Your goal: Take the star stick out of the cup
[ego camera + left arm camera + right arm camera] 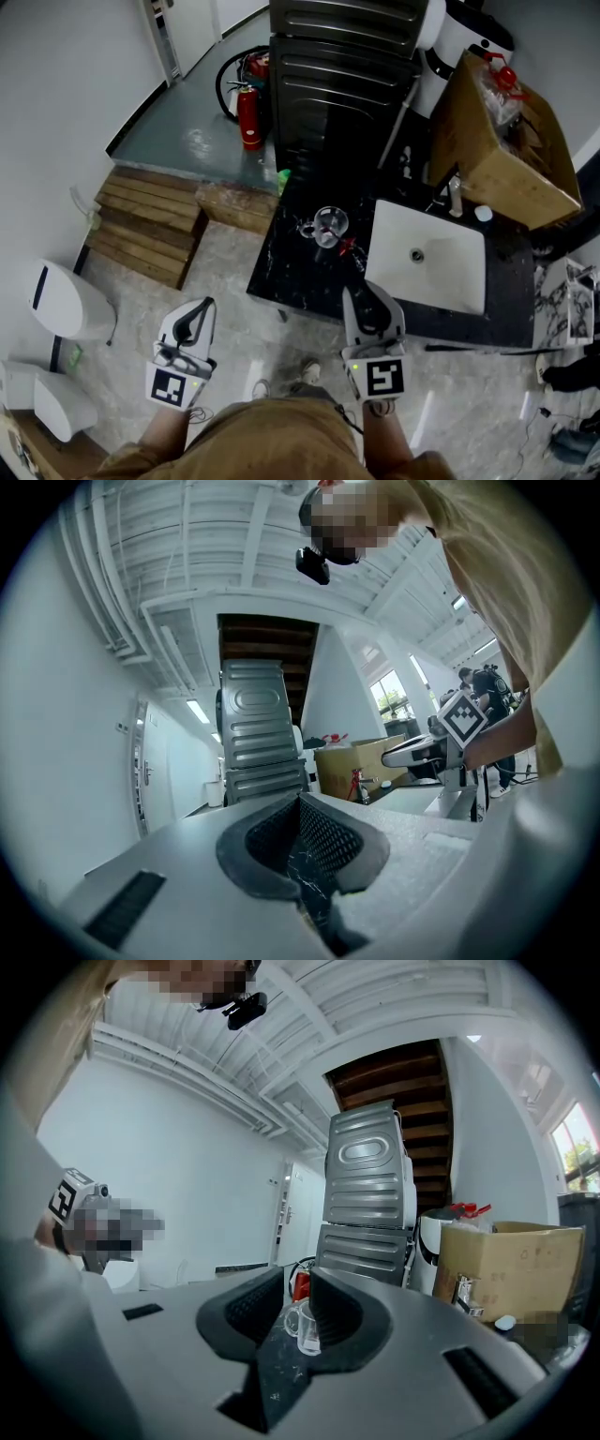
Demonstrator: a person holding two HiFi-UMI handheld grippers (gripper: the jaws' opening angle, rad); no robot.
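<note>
Star stick (seemingly red blur) beside cup, head view only, right claw released, left claw clenched

cup: clear glass | counter: glossy stone | pallet: rough wood

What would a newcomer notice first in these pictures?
A glass cup stands on the black marble counter beside the white sink, a small red thing next to it. A red fire extinguisher stands on the floor behind; the right gripper hovers open at the counter's edge.
</note>
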